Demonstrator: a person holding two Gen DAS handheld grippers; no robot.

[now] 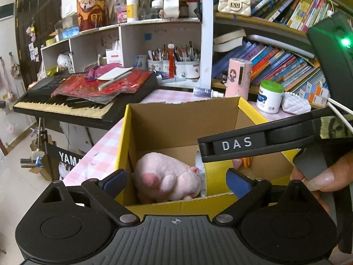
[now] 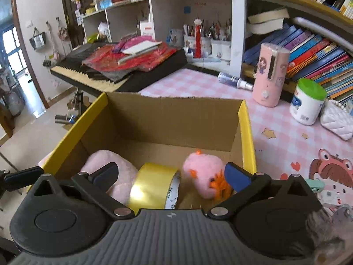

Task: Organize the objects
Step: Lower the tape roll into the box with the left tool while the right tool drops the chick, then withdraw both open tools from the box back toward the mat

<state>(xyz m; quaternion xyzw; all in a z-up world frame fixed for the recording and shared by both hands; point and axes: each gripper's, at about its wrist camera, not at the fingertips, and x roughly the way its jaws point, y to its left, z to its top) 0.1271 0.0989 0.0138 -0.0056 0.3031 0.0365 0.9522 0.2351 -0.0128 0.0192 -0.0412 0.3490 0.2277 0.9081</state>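
both grippers, left point(image 1: 176, 182) and right point(image 2: 172, 175), spread wide, empty (over cardboard box point(image 2: 176, 119)); pink plush point(image 1: 167, 178), yellow tape roll point(image 2: 152, 185) inside, lower centre.

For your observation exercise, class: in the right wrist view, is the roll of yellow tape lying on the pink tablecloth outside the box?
No, the roll of yellow tape sits inside the cardboard box, between two pink plush toys.
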